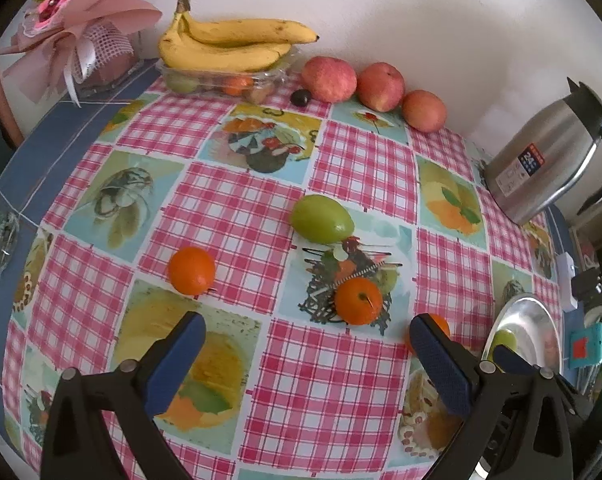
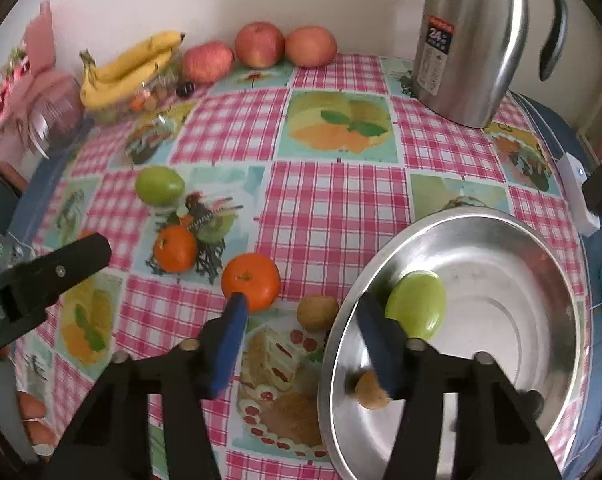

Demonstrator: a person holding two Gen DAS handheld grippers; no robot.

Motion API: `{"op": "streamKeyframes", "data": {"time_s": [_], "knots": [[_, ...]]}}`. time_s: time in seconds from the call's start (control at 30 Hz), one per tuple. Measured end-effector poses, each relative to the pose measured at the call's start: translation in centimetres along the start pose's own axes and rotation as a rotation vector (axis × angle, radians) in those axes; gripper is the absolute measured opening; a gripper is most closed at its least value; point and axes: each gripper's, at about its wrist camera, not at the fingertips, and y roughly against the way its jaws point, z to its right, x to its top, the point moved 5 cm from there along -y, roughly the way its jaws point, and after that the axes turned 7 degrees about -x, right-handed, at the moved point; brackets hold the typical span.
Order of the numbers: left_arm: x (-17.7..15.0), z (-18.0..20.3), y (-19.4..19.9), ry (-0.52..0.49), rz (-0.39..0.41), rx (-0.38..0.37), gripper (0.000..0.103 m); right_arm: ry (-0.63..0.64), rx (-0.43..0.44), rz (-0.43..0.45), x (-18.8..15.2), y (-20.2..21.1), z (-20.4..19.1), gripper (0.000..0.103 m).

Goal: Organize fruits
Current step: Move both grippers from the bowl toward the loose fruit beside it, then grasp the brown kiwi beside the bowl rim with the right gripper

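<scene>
The small brown fruit point(image 2: 317, 312) — kiwi-like, rough-skinned, probably light and a little soft — lies on the worktop point(image 2: 333, 200) just beside the rim of the steel bowl point(image 2: 533, 240), ahead of your right tongs point(image 2: 305, 340). Take it across its short middle with gentle pressure; the skin should give good purchase. The right tongs stand apart, partly narrowed, nothing pressed between the pads — one finger reaches over the bowl's rim. Inside the bowl lie a green fruit point(image 2: 417, 304) and a second small brown fruit point(image 2: 371, 392). The nearest orange point(image 2: 251, 286) sits just beyond the left pad: round, firm, mildly slippery, so grip it at its widest girth. A further orange point(image 1: 191, 270) and another green fruit point(image 1: 322, 218) lie before the left tongs point(image 1: 307, 354), which gape wide and empty. Bananas point(image 1: 229, 46) and apples point(image 1: 329, 79) line the wall.
</scene>
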Motion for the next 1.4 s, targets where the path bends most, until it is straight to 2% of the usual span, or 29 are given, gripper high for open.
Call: {"op": "streamKeyframes", "data": {"time_s": [0.17,0.3,0.37,0.6,1.0,1.27,1.33,1.4], "knots": [[0.0,-0.1,-0.2,-0.008,-0.009,0.007,0.103,0.069,-0.063,-0.021,-0.1,-0.6,-0.8,0.048],[-0.1,-0.1,-0.2,-0.003,-0.014,-0.001,0.103,0.093,-0.07,-0.025,0.0,-0.7,-1.3,0.045],[-0.1,-0.1,-0.3,0.0,-0.015,-0.003,0.103,0.101,-0.064,-0.033,0.0,-0.8,-1.5,0.038],[-0.1,-0.2,-0.4,0.011,-0.023,-0.008,0.103,0.115,-0.073,-0.056,-0.2,-1.6,-1.9,0.037],[-0.3,-0.3,-0.6,0.017,-0.031,-0.007,0.103,0.083,-0.023,-0.082,-0.7,-1.5,-1.9,0.037],[-0.3,-0.3,-0.7,0.017,-0.034,-0.004,0.103,0.067,0.092,-0.121,-1.5,-1.2,-3.0,0.037],[-0.3,-0.4,-0.7,0.019,-0.036,-0.002,0.103,0.065,0.143,-0.109,-1.4,-0.5,-3.5,0.037],[-0.3,-0.4,-0.7,0.02,-0.037,-0.002,0.103,0.071,0.122,-0.075,-0.9,0.2,-3.4,0.037]]}}
